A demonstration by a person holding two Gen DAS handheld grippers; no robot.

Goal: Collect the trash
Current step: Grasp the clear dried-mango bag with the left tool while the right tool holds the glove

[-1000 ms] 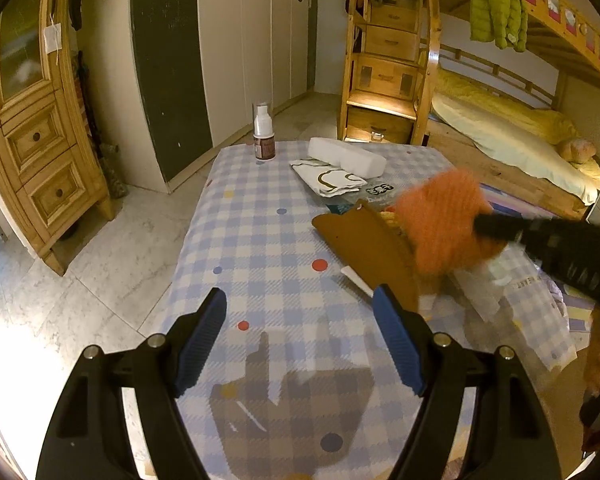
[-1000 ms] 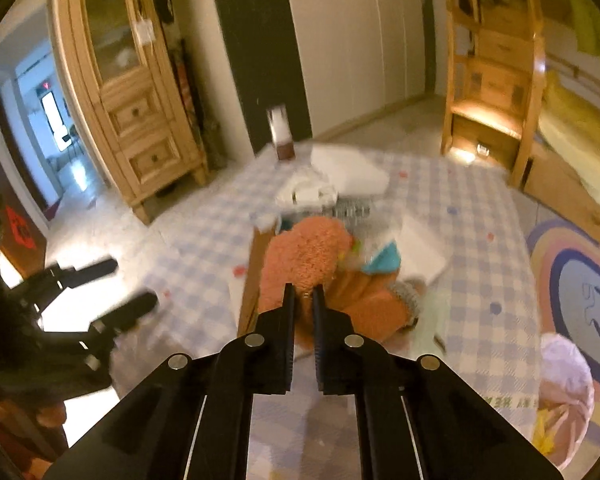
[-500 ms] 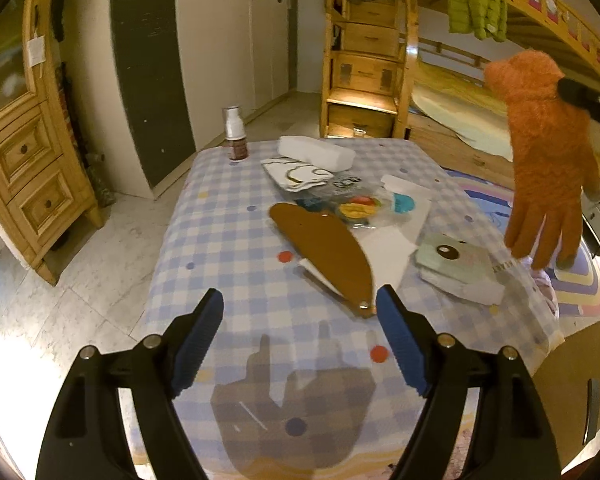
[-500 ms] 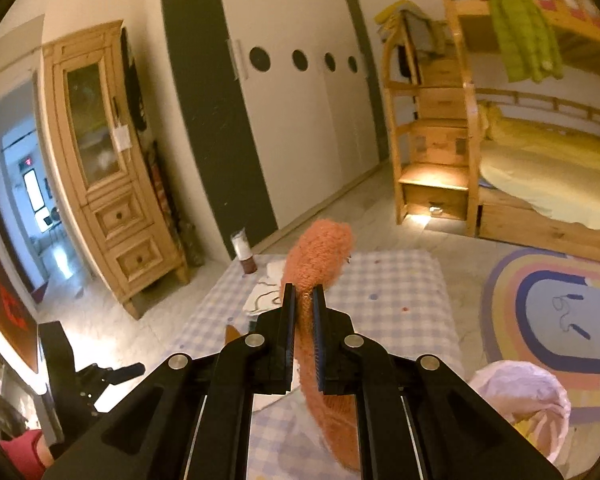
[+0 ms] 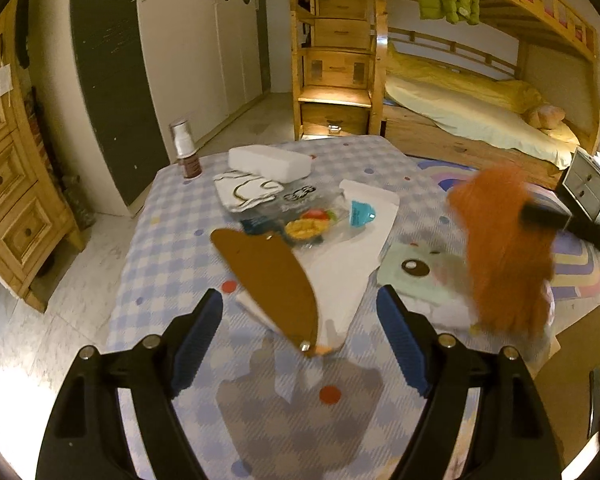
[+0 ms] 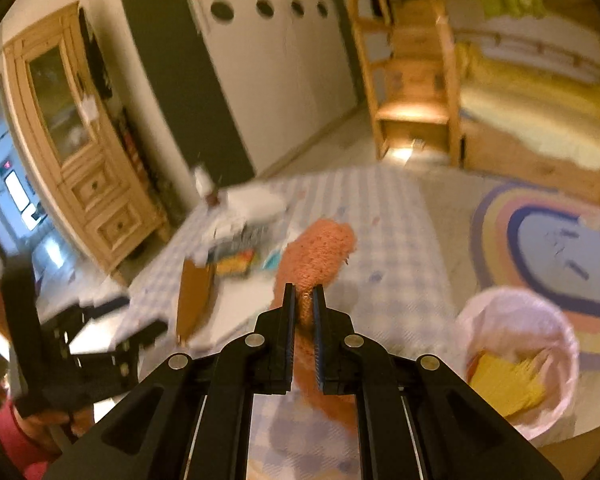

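Observation:
My right gripper is shut on an orange fuzzy glove, which hangs blurred over the table's right edge; the glove also shows in the left wrist view. A white-lined trash bin with yellow scraps stands on the floor to the right of the table. My left gripper is open and empty above the near part of the checked table. A brown cardboard piece, white paper, a plastic wrapper and a pale green card lie ahead of it.
A white foam block, a printed bag and a small pump bottle sit at the table's far end. A wooden cabinet stands left, a bunk bed right, and a rainbow rug lies on the floor.
My right gripper has swung the orange glove down from high in the air to beside the table's right edge, toward the bin. My left gripper has stayed open and shifted slightly.

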